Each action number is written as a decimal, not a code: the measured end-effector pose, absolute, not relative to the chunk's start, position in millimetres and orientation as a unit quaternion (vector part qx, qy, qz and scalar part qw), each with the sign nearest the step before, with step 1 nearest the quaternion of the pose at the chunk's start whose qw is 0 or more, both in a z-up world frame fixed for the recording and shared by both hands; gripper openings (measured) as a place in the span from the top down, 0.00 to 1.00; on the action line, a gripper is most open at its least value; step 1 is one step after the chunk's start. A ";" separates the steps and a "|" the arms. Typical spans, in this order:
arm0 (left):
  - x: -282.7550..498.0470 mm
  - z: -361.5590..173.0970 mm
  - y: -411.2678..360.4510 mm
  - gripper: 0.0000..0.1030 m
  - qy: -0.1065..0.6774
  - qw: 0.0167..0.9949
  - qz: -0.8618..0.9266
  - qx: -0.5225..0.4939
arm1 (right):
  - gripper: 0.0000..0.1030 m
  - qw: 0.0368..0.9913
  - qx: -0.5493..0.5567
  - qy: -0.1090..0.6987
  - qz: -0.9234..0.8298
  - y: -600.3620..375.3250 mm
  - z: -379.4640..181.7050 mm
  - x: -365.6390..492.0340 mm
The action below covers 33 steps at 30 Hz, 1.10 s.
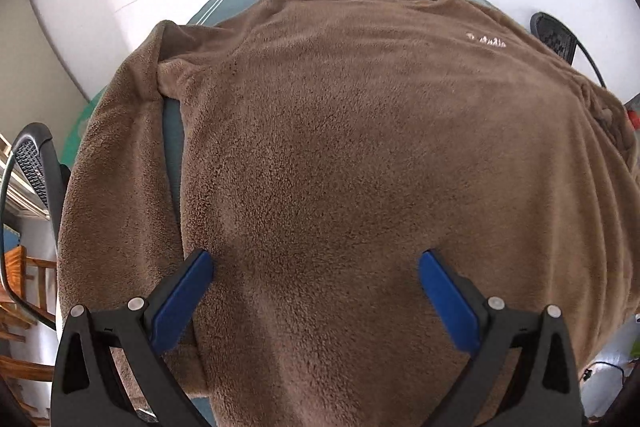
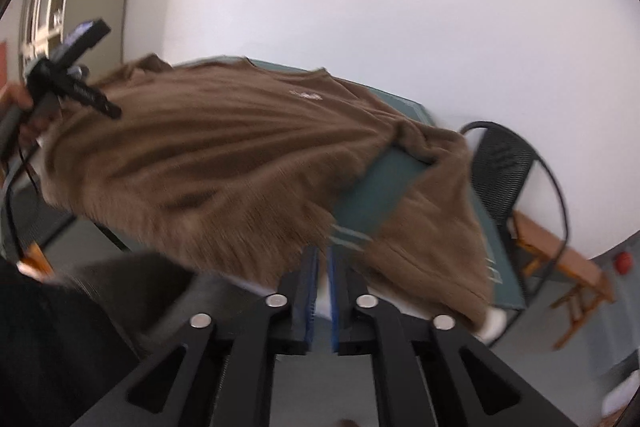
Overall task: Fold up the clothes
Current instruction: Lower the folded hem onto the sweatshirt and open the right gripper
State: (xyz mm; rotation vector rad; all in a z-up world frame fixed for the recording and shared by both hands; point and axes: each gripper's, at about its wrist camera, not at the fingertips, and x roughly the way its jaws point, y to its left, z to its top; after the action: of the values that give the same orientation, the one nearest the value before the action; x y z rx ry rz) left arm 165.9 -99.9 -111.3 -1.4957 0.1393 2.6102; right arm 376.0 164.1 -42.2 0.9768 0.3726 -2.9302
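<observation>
A brown fleece sweatshirt lies spread front-up on a teal mat, collar at the far side, a small white logo on its chest. My left gripper is open, its blue pads wide apart just above the hem. In the right wrist view the same sweatshirt appears tilted and blurred, one sleeve hanging over the teal mat. My right gripper has its jaws nearly together at the sweatshirt's lower edge; the blur hides whether fabric is pinched. The left gripper shows there at the far left.
A black mesh chair stands at the left and another at the right of the table. Wooden furniture stands beyond. A white wall is behind the table.
</observation>
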 end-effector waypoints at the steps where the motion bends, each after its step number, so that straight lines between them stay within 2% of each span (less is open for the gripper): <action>1: 166.7 -109.7 -100.7 0.00 0.044 0.066 0.866 -0.494 | 0.74 0.021 0.313 0.111 -0.943 162.1 -40.3 370.3; 2: 166.5 -108.3 -101.6 0.00 0.043 0.065 0.867 -0.492 | 0.42 0.020 0.312 0.102 -0.944 160.7 -37.5 363.4; 3: 166.1 -107.4 -102.7 0.00 0.042 0.064 0.868 -0.491 | 0.17 0.021 0.304 0.093 -0.948 161.1 -34.5 361.2; 7: 163.0 -107.4 -106.7 0.00 0.027 0.062 0.867 -0.493 | 0.18 0.019 0.292 0.071 -0.954 166.0 -24.2 352.3; 10: 158.0 -109.6 -106.9 0.00 0.017 0.065 0.867 -0.495 | 0.34 0.011 0.313 0.066 -0.947 168.1 -24.6 339.8; 11: 157.0 -110.4 -106.1 0.00 0.016 0.066 0.866 -0.495 | 0.43 0.014 0.330 0.065 -0.942 167.3 -28.2 333.6; 13: 154.5 -112.6 -104.3 0.00 0.017 0.067 0.866 -0.496 | 0.50 0.027 0.368 0.056 -0.928 167.3 -39.0 321.0; 14: 153.0 -113.5 -104.1 0.00 0.017 0.066 0.865 -0.496 | 0.63 0.037 0.391 0.051 -0.918 166.1 -46.6 313.4; 15: 151.4 -114.4 -104.2 0.00 0.018 0.066 0.865 -0.497 | 0.69 0.045 0.407 0.045 -0.911 165.0 -53.0 309.3; 16: 149.1 -115.7 -104.1 0.00 0.018 0.066 0.865 -0.498 | 0.70 0.044 0.408 0.044 -0.911 166.4 -53.5 308.5; 18: 143.8 -117.4 -104.4 0.00 0.017 0.064 0.863 -0.500 | 0.86 0.041 0.409 0.044 -0.911 169.3 -54.2 307.2; 22: 137.1 -118.9 -104.0 0.00 0.018 0.066 0.863 -0.500 | 0.88 0.003 0.432 -0.005 -0.902 201.4 -55.6 320.4; 28: 141.1 -126.1 -102.2 0.00 0.042 0.063 0.873 -0.482 | 0.87 0.001 0.446 -0.025 -0.895 207.6 -59.7 325.4; 31: 142.7 -125.6 -106.0 0.00 0.040 0.071 0.872 -0.483 | 0.73 0.001 0.448 -0.031 -0.894 213.4 -53.8 321.2; 32: 143.2 -124.5 -108.0 0.00 0.036 0.072 0.870 -0.486 | 0.65 -0.006 0.438 -0.024 -0.899 214.7 -46.8 321.5; 33: 143.9 -123.2 -109.9 0.00 0.032 0.073 0.869 -0.488 | 0.51 -0.012 0.428 -0.017 -0.904 216.0 -39.6 322.0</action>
State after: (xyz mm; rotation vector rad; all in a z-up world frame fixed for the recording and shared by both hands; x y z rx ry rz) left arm 143.9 -109.9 -123.2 -1.4654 0.0949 2.6102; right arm 322.0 216.0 -39.6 1.3541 -0.0545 -2.8611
